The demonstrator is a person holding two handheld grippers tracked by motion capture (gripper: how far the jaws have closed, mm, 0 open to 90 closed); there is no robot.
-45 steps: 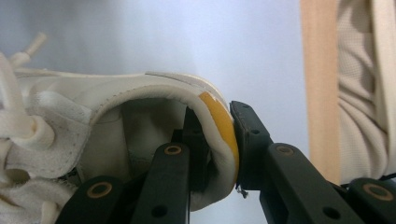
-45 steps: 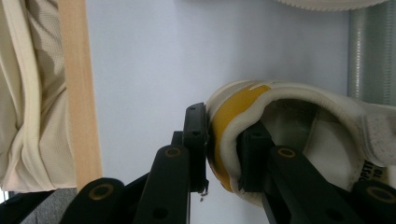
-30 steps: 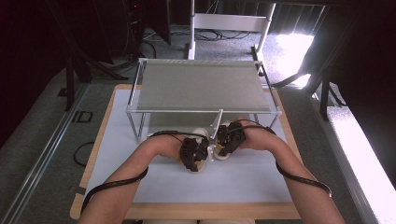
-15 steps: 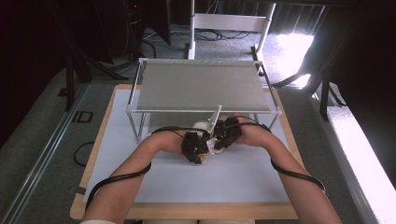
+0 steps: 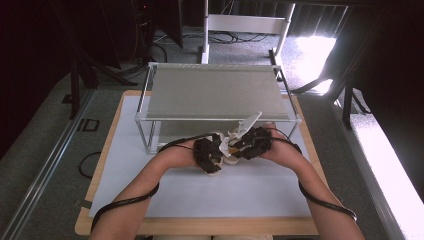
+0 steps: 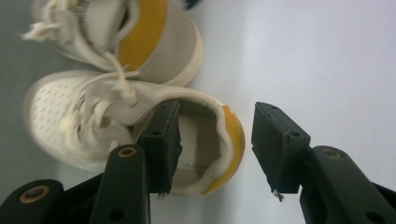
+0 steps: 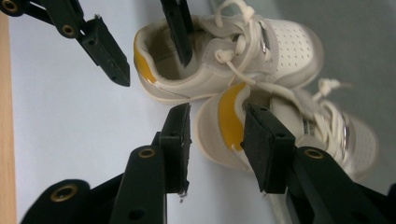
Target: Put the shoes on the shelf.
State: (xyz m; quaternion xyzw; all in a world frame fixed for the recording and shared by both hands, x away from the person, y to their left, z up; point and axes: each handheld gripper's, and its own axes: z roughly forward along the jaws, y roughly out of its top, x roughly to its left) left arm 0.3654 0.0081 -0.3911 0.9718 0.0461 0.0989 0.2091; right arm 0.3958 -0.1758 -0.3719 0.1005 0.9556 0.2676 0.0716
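Two small white shoes with yellow heel tabs lie side by side on the white mat, just in front of the rack. My left gripper is open and straddles the heel of one shoe, one jaw inside the opening and the other behind the yellow tab. My right gripper is also open and straddles the heel of the second shoe the same way. The left gripper and its shoe appear above in the right gripper view. From above, the left gripper and right gripper are close together over the shoes.
A metal wire shelf rack stands at the back of the white mat, its front legs right beyond the shoes. The mat lies on a wooden table. Cables trail along both forearms.
Both hands have moved forward toward the rack and drawn together. The open jaws now sit around the shoe heels.
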